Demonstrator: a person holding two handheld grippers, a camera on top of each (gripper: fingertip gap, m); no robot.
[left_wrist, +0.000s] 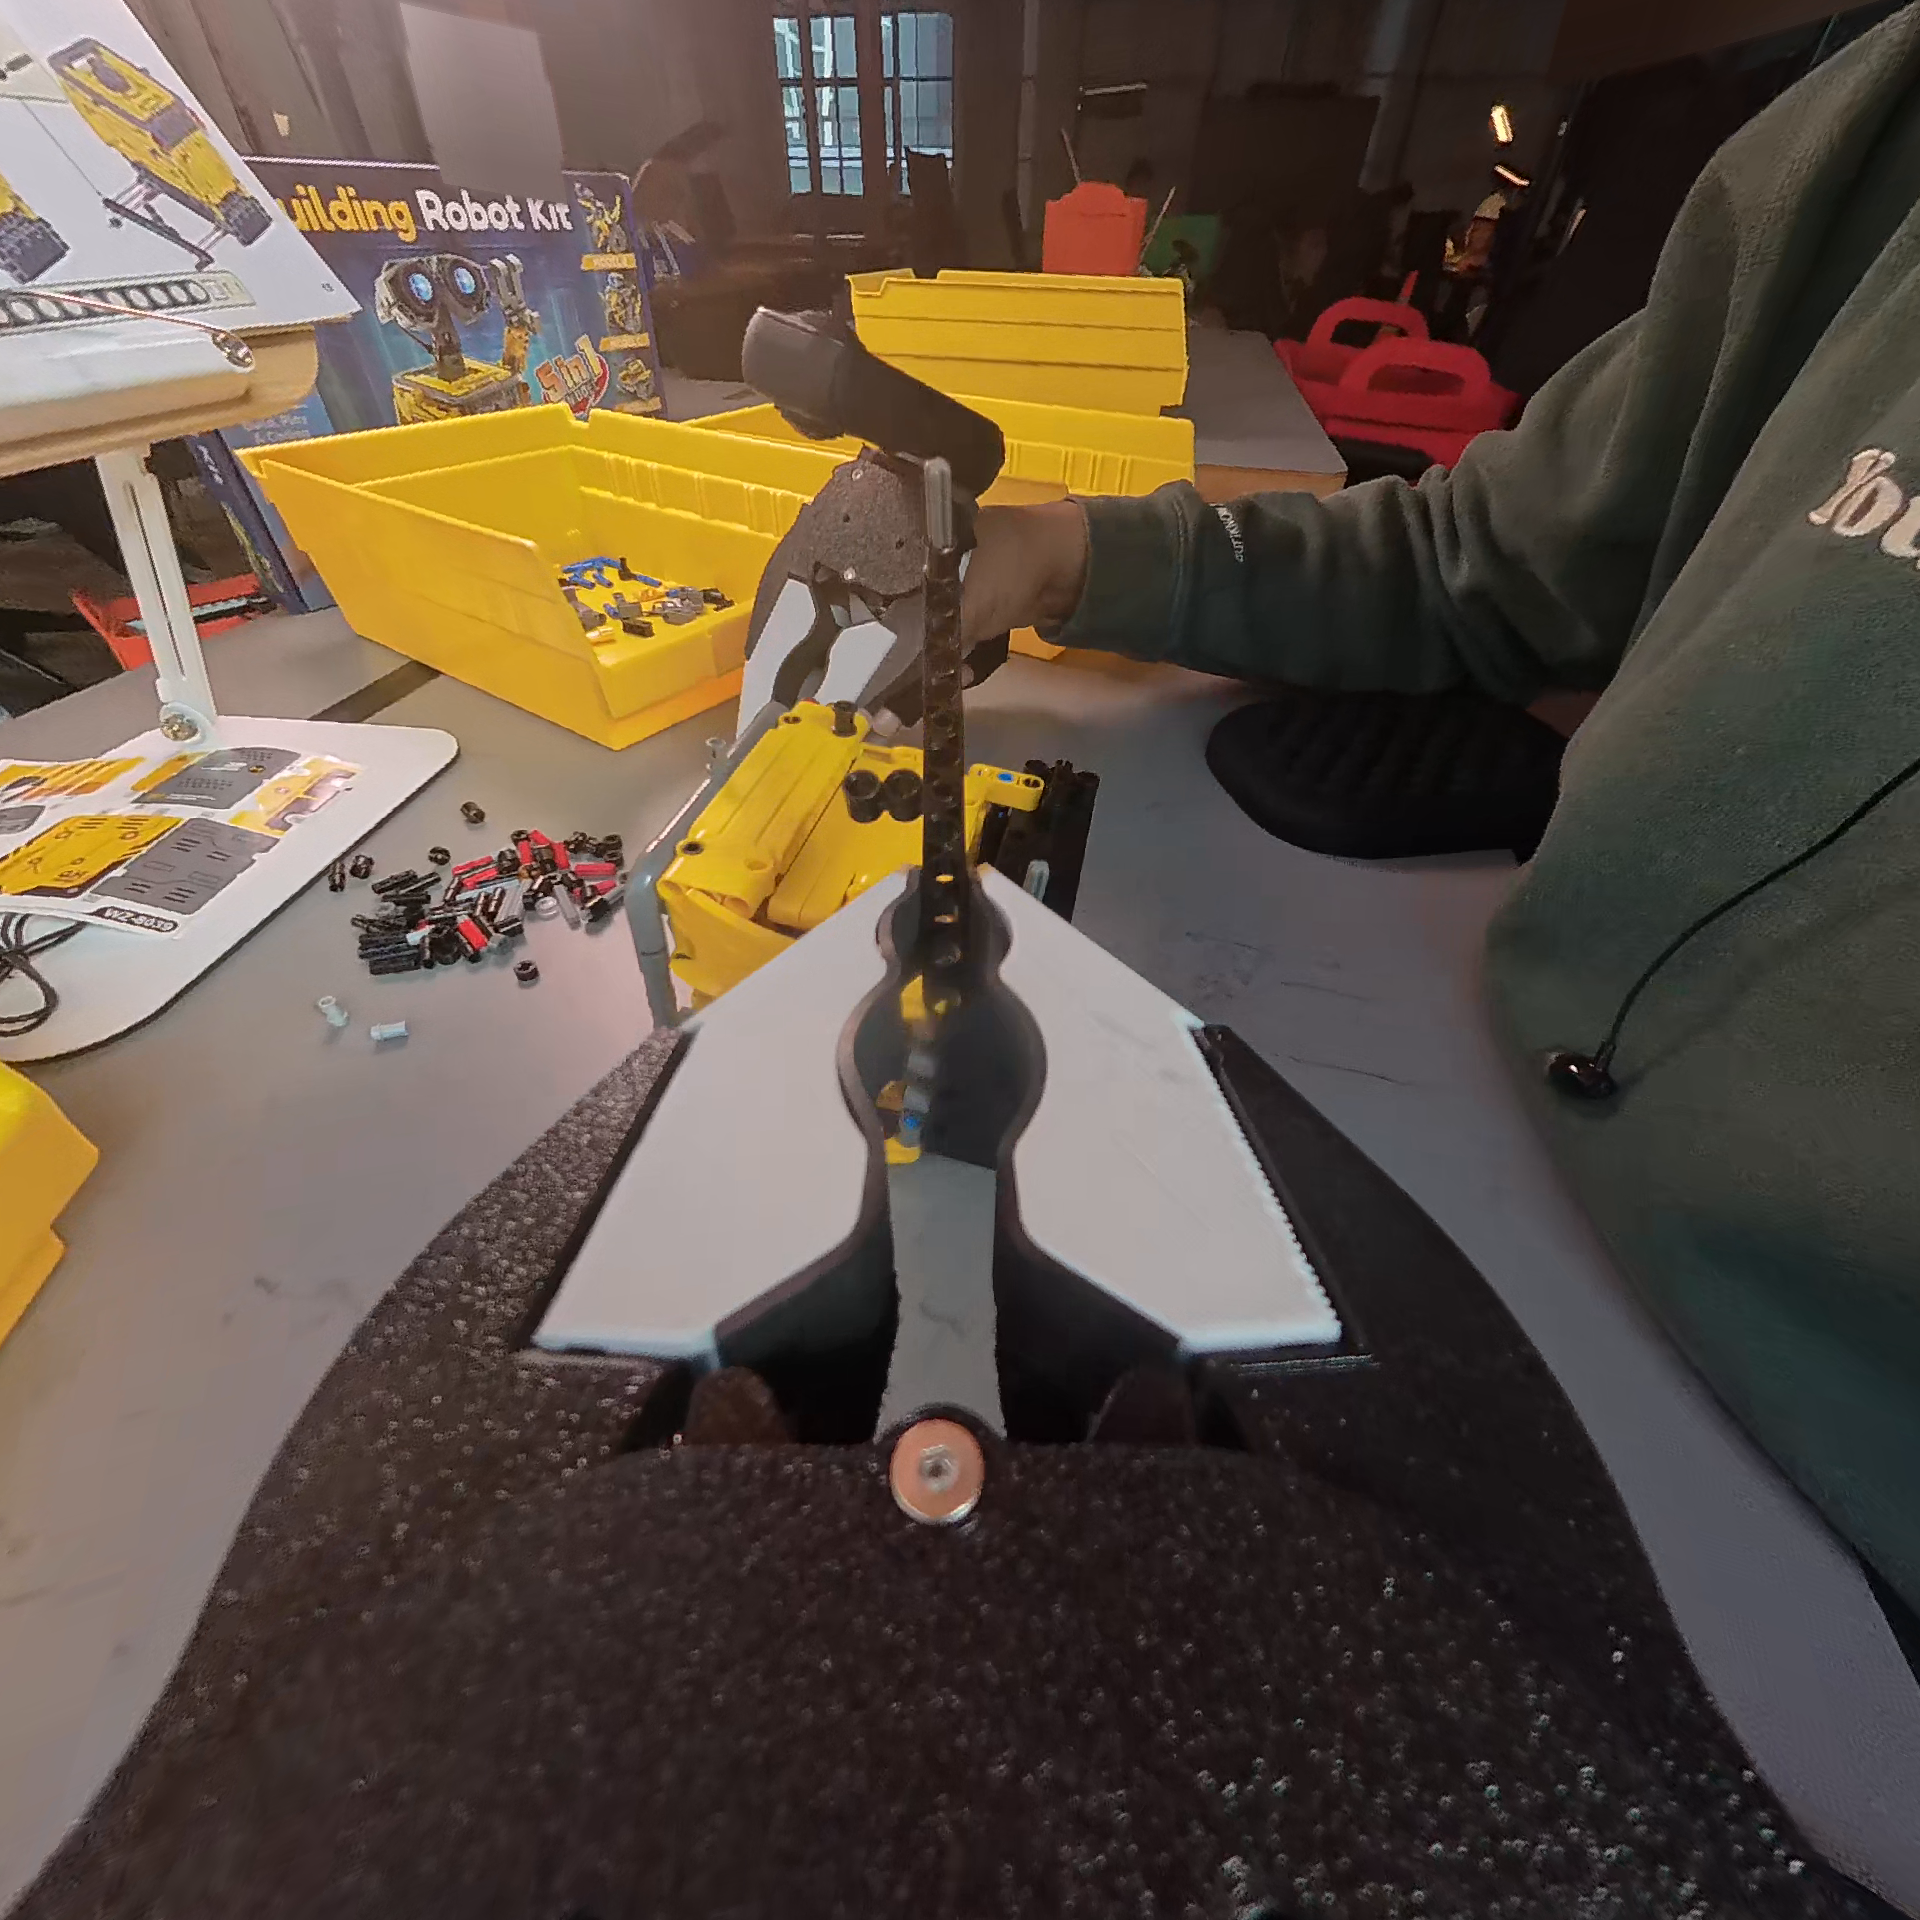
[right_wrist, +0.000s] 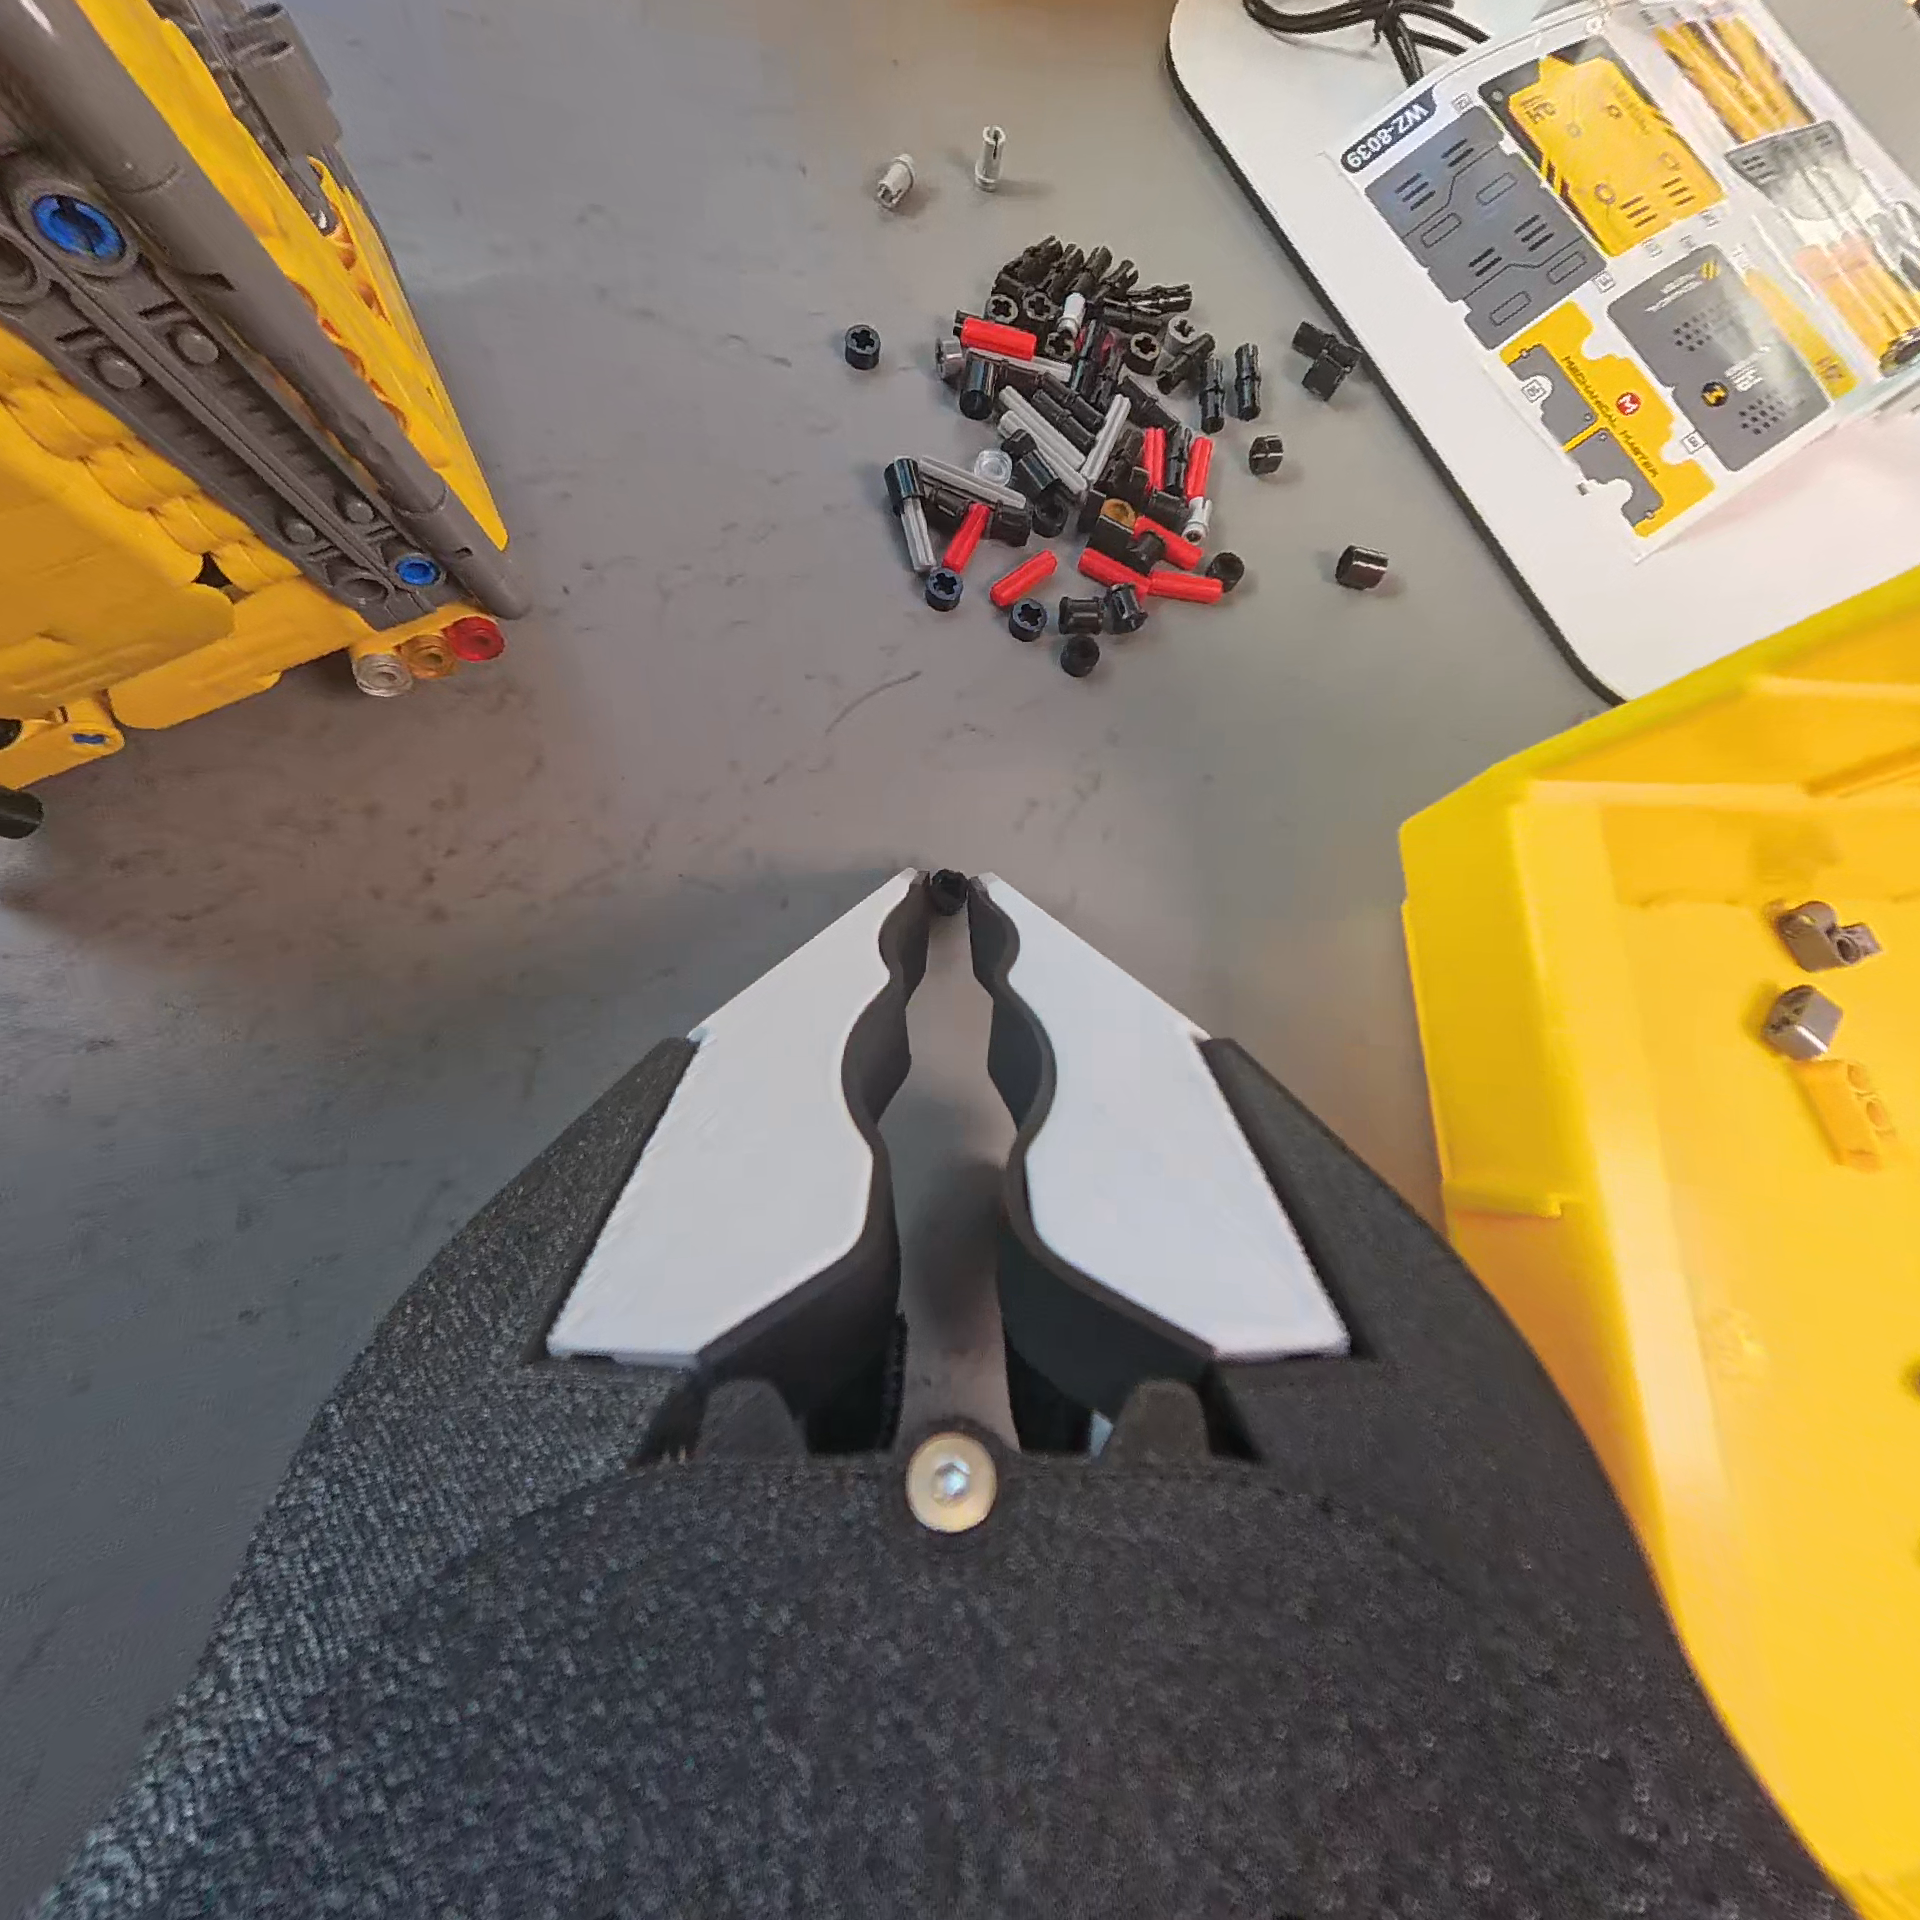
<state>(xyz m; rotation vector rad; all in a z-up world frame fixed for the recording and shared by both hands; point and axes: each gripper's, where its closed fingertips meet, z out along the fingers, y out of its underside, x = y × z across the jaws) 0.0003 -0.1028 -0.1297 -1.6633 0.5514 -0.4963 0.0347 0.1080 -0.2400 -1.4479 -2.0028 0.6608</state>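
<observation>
Gripper on our left (left_wrist: 940, 904) is pressed together on a black perforated beam (left_wrist: 943, 727) standing upright from the yellow model (left_wrist: 764, 831). Our right gripper (right_wrist: 945, 891) pinches 1 small black pin (right_wrist: 947, 889) at its tips, hovering over the grey desk (right_wrist: 665, 790), with the yellow model to its left and the pile of loose pins (right_wrist: 1091, 457) beyond it. We judge a pin-fitting step is in hand, though the beam's lower end is hidden. Fitting the pin would call for lining it up with a hole in the beam.

Grey worktop (right_wrist: 644, 790): pin pile (right_wrist: 1091, 457), yellow model (right_wrist: 156, 540), yellow bins (left_wrist: 499, 551), white stand base (left_wrist: 312, 821) bearing sticker sheet (right_wrist: 1621, 312), kit box (left_wrist: 468, 291).
</observation>
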